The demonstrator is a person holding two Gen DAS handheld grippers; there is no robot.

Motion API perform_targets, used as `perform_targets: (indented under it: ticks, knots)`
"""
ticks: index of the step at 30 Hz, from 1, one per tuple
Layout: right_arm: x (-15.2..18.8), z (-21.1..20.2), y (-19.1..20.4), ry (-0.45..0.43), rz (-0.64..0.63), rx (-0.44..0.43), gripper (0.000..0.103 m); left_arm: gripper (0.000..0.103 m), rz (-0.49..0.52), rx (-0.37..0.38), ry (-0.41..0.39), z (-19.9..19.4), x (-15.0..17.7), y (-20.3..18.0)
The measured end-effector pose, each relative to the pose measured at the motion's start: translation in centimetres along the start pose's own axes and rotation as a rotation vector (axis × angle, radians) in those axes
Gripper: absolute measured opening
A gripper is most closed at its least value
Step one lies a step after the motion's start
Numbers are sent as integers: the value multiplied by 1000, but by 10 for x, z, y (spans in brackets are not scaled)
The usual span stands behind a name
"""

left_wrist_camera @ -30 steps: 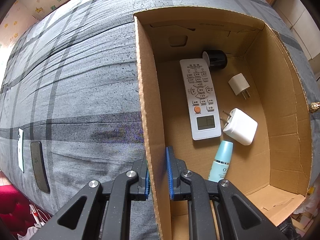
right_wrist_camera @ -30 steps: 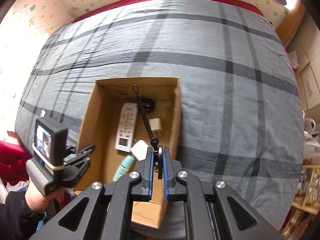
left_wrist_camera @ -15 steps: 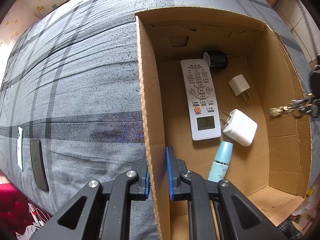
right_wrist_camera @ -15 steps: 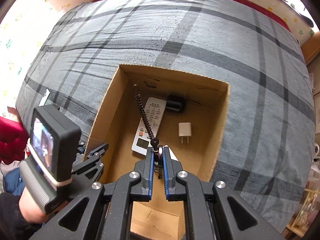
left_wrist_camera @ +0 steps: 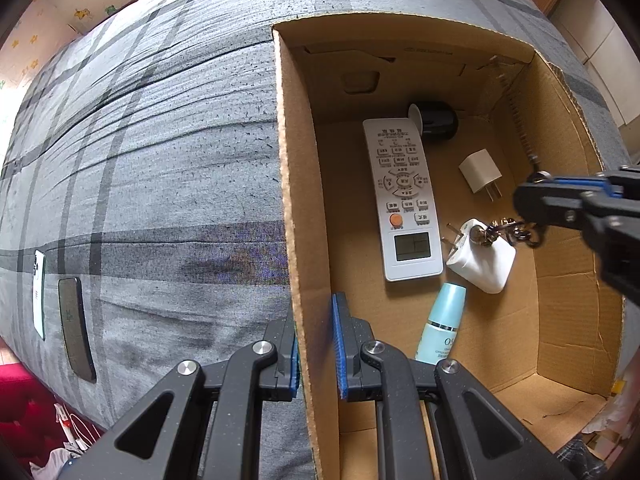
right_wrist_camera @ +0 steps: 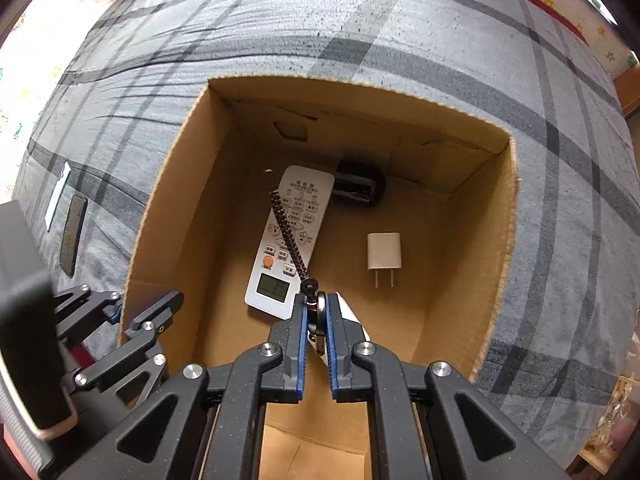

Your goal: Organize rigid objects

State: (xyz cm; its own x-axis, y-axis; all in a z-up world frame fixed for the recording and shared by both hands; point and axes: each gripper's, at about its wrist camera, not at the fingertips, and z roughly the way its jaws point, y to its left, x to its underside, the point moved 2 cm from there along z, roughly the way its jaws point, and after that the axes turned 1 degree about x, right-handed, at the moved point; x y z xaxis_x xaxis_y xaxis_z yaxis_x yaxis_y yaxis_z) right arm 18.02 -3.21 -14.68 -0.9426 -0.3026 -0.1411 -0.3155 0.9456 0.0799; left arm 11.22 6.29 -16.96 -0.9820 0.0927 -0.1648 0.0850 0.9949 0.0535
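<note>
An open cardboard box [left_wrist_camera: 304,200] stands on a grey plaid bed. My left gripper [left_wrist_camera: 316,344] is shut on its left wall. Inside lie a white remote [left_wrist_camera: 402,196], a black cylinder [left_wrist_camera: 436,120], a small white charger [left_wrist_camera: 480,170], a larger white charger [left_wrist_camera: 484,258] and a teal bottle [left_wrist_camera: 442,324]. My right gripper [right_wrist_camera: 316,312] points down into the box [right_wrist_camera: 360,92], shut on a keychain's ring. The braided cord [right_wrist_camera: 288,232] hangs over the remote [right_wrist_camera: 272,284]. In the left wrist view the right gripper [left_wrist_camera: 532,200] reaches in from the right, and the keys [left_wrist_camera: 504,230] dangle just above the larger charger.
Two phones lie on the bed left of the box, one dark [left_wrist_camera: 76,344] and one white [left_wrist_camera: 39,292]. A flap lies folded flat at the box's near end [left_wrist_camera: 556,404]. Red bedding and cables show past the bed's near left edge.
My right gripper has come down into the box with the keychain and entered the left wrist view from the right. The left gripper and the box have not moved.
</note>
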Motion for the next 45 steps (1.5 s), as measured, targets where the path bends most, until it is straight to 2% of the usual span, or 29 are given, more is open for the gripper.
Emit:
perform_targets:
  ticks: [8, 19, 26, 28, 30, 34, 45]
  knots:
    - [-3, 20, 1, 40, 4, 1, 8, 14, 1, 0, 2, 0, -1, 1]
    - [-4, 17, 0, 38, 8, -13, 10, 14, 1, 1, 4, 0, 0, 1]
    - [-4, 13, 0, 30, 8, -14, 18, 14, 2, 0, 4, 0, 0, 2]
    - [-4, 10, 1, 23, 8, -11, 23, 14, 4, 0, 3, 0, 0, 2]
    - [-4, 5, 1, 8, 11, -7, 35, 14, 4, -1, 4, 0, 0, 1]
    - [-4, -3, 3, -18, 2, 4, 46, 14, 1, -1, 6, 1, -1, 1]
    - [-1, -33, -4, -96, 16, 27, 96, 14, 7, -3, 9, 1, -1, 0]
